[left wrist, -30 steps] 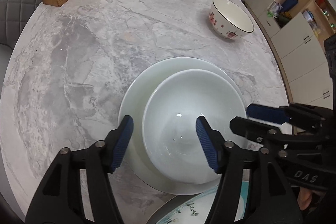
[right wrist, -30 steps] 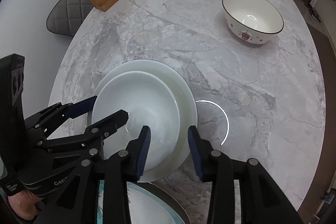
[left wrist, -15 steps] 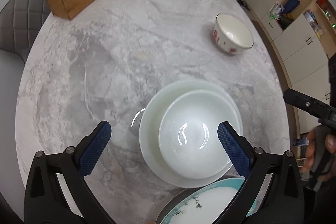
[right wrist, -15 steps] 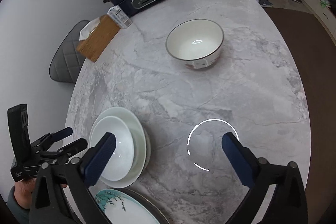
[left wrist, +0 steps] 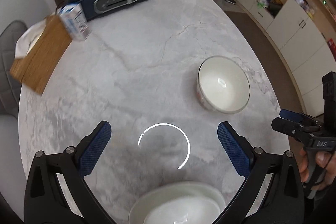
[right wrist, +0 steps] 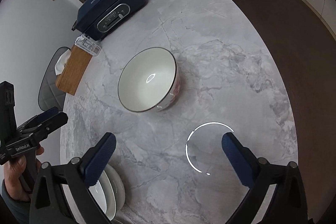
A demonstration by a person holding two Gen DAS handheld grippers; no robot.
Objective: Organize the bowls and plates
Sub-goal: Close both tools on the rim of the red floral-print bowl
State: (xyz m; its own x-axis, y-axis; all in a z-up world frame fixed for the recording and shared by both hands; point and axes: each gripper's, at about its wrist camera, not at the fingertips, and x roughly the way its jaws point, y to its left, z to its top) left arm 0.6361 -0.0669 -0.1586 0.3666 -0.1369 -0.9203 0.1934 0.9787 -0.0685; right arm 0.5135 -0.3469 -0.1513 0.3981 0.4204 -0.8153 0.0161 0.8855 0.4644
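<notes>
Both the left gripper (left wrist: 163, 148) and right gripper (right wrist: 168, 157) are wide open and hold nothing, probably ready for the dark-rimmed white ceramic bowl (right wrist: 148, 79) at frame centre.

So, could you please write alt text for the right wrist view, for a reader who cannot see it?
The open right gripper hovers, holding nothing, over a grey marble table, its blue-padded fingers pointing toward a white dark-rimmed bowl with red pattern. A stacked white bowl and plate sit near the left finger, and a dark blue electric cooker stands far back.
</notes>
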